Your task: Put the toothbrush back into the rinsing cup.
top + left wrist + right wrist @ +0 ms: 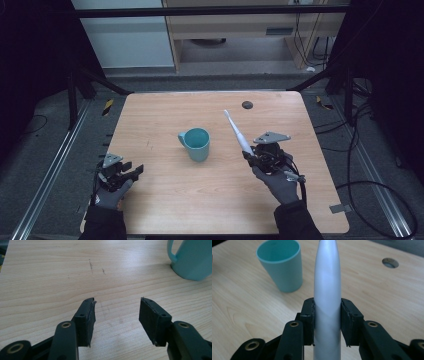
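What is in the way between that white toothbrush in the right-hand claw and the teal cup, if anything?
Nothing visible. The right gripper holds the toothbrush by its handle, lifted and tilted, to the right of the cup. Only bare wooden table lies between them, and the cup stands upright with its mouth open. The left gripper sits open, well off to the left.

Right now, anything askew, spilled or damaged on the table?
Nothing spilled or tipped. The teal mug stands upright and looks empty. The right tool holds the white toothbrush squarely. Only oddities: short dark scuff marks on the wooden table, and frayed pad edges on the open left tool.
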A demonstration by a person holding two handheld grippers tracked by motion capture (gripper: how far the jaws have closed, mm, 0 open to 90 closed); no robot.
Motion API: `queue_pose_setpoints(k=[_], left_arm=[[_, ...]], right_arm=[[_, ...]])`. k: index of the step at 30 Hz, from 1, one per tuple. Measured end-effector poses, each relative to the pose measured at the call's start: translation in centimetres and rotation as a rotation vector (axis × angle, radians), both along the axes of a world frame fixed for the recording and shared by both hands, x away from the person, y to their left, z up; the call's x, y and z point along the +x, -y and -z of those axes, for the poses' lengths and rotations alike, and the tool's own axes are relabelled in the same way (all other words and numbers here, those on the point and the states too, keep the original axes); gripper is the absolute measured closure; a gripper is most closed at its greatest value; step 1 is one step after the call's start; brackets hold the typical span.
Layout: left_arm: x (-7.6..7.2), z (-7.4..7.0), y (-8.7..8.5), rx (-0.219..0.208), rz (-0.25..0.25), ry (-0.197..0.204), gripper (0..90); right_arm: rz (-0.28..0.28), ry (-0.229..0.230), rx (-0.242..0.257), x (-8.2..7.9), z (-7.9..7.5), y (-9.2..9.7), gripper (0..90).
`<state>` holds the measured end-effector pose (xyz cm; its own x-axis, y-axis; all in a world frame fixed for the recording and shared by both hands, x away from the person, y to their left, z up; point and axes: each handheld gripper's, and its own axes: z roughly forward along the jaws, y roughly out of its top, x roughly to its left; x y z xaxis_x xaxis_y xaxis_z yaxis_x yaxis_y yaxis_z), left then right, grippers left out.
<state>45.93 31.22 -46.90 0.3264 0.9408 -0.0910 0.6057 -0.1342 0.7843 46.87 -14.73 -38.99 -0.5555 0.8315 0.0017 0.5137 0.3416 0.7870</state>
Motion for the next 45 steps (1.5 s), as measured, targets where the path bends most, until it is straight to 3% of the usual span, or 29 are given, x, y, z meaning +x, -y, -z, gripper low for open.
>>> queue_pose_setpoints(k=[5,12,16,18,40,45], left_arm=[[0.0,0.0,0.0,-0.001,-0.001,0.001,46.2],[-0.1,-0.1,-0.1,-0.007,-0.007,0.009,46.2],[-0.1,-0.1,-0.2,-0.008,-0.006,0.01,46.7],[0.0,-0.1,-0.2,-0.009,-0.006,0.011,46.9],[-0.1,-0.2,-0.3,-0.009,-0.014,0.015,47.9],[-0.1,-0.2,-0.4,-0.011,-0.017,0.016,47.8]], right_arm=[[0.018,0.054,0.042,0.7,-0.9,-1.0,66.5],[0.067,0.157,0.149,1.6,-2.4,-2.0,66.5],[0.09,0.191,0.183,2.1,-2.9,-2.5,66.5],[0.103,0.214,0.175,2.4,-3.1,-3.0,66.5],[0.178,0.287,0.315,6.0,-2.8,-7.1,66.5],[0.18,0.291,0.324,6.5,-2.6,-8.2,66.5]])
